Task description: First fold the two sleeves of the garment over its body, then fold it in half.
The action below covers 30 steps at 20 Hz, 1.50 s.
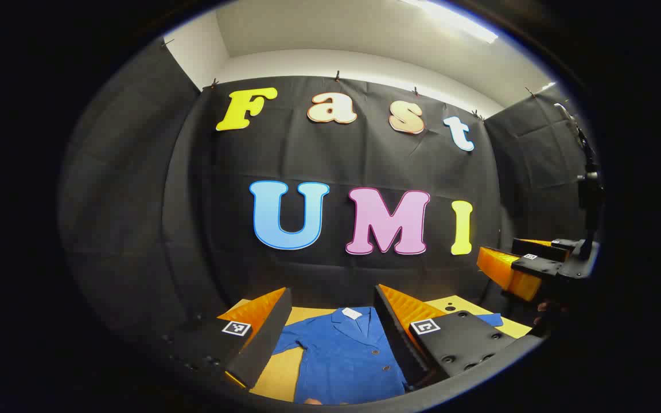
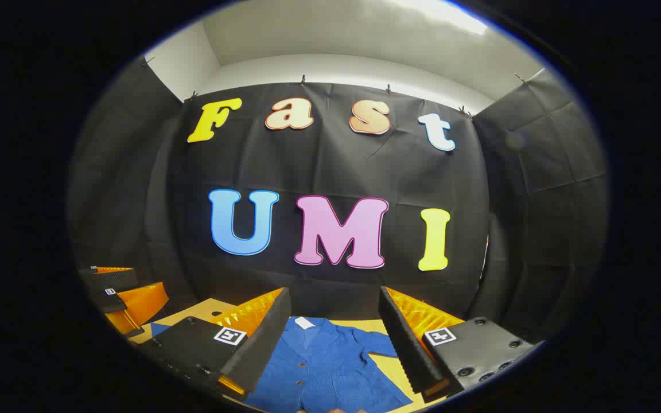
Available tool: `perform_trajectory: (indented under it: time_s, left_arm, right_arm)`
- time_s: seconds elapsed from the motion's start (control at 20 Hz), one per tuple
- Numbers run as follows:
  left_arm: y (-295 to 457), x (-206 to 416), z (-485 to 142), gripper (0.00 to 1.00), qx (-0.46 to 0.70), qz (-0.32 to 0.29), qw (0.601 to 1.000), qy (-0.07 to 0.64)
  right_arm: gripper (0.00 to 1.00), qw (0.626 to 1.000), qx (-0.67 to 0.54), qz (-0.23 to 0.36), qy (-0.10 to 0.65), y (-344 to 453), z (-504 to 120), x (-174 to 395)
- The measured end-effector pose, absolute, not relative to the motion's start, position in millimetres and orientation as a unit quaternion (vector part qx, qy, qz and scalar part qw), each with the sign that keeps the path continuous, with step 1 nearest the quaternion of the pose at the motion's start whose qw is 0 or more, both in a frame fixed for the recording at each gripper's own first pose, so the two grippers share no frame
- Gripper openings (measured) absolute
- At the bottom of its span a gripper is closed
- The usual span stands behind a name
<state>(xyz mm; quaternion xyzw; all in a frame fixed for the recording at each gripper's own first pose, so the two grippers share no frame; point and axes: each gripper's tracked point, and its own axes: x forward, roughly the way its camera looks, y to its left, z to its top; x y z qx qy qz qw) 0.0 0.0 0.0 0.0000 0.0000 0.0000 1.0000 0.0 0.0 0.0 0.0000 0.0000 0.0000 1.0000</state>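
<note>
1. The left gripper (image 1: 333,318) is held above the table (image 1: 276,373), its jaws wide apart and gripping nothing.
2. Between those jaws, and beyond and below them, lies the shirt (image 1: 345,358), spread flat with its collar at the far end and its buttons facing up.
3. One sleeve (image 1: 287,341) of the shirt shows just inside the left-hand finger; the other sleeve passes behind the right-hand finger, and its blue end (image 1: 488,319) shows past that finger.
4. In the left gripper view the right gripper (image 1: 500,267) is seen farther off, well to the right of the jaws and higher than the table.
5. The right gripper (image 2: 333,327) also has its jaws wide apart, empty, above the table (image 2: 388,367).
6. The shirt (image 2: 322,373) lies between and below these jaws too, collar away, with a sleeve (image 2: 379,344) just inside the right-hand finger.
7. In the right gripper view the left gripper (image 2: 121,298) sits well to the left of the jaws.
</note>
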Motion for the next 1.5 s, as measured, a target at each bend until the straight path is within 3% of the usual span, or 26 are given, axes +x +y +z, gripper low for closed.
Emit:
perform_trajectory:
  time_s: [0.05, 0.1, 0.15, 0.2, 0.3, 0.4, 0.45, 0.75, 0.8, 0.9, 1.0, 1.05, 1.5]
  left_arm:
    - [-1, 3, 0, 0.83, 0.002, -0.001, 1.000, 0.001]
    - [-1, 5, 0, 0.83, 0.005, -0.002, 1.000, 0.002]
    - [-2, 7, 0, 0.83, 0.008, -0.004, 1.000, 0.002]
    - [-3, 9, 0, 0.83, 0.011, -0.007, 1.000, 0.003]
    - [-4, 12, -1, 0.83, 0.015, -0.011, 1.000, 0.004]
    - [-6, 14, 0, 0.83, 0.015, -0.013, 1.000, 0.003]
    - [-6, 15, 1, 0.83, 0.014, -0.014, 1.000, 0.003]
    - [-7, 18, 3, 0.83, 0.014, -0.012, 1.000, 0.000]
    - [-6, 18, 3, 0.83, 0.015, -0.011, 1.000, -0.002]
    - [-6, 19, 3, 0.83, 0.013, -0.010, 1.000, -0.003]
    - [-7, 18, 2, 0.83, 0.012, -0.011, 1.000, 0.000]
    - [-7, 19, 1, 0.83, 0.010, -0.011, 1.000, 0.000]
    - [-8, 23, -6, 0.83, 0.009, -0.005, 1.000, 0.012]
  right_arm:
    - [0.96, 1.000, 0.003, -0.001, 0.002, -2, -3, 1]
    - [0.92, 1.000, 0.004, -0.002, 0.005, -3, -5, 2]
    - [0.96, 1.000, 0.004, -0.003, 0.009, -4, -8, 2]
    - [0.92, 1.000, 0.003, -0.004, 0.012, -5, -10, 2]
    - [0.96, 1.000, 0.002, -0.007, 0.014, -7, -11, 3]
    - [0.92, 1.000, 0.006, -0.010, 0.011, -8, -10, 4]
    - [0.96, 1.000, 0.008, -0.011, 0.011, -9, -11, 5]
    - [0.96, 1.000, 0.003, -0.008, 0.011, -8, -11, 8]
    - [0.92, 1.000, 0.002, -0.007, 0.010, -7, -12, 7]
    - [0.96, 1.000, 0.005, -0.004, 0.013, -6, -14, 6]
    - [0.96, 1.000, 0.009, -0.007, 0.017, -9, -16, 7]
    - [0.92, 1.000, 0.012, -0.009, 0.019, -10, -18, 8]
    - [0.96, 0.999, 0.009, -0.006, 0.039, -12, -31, 13]
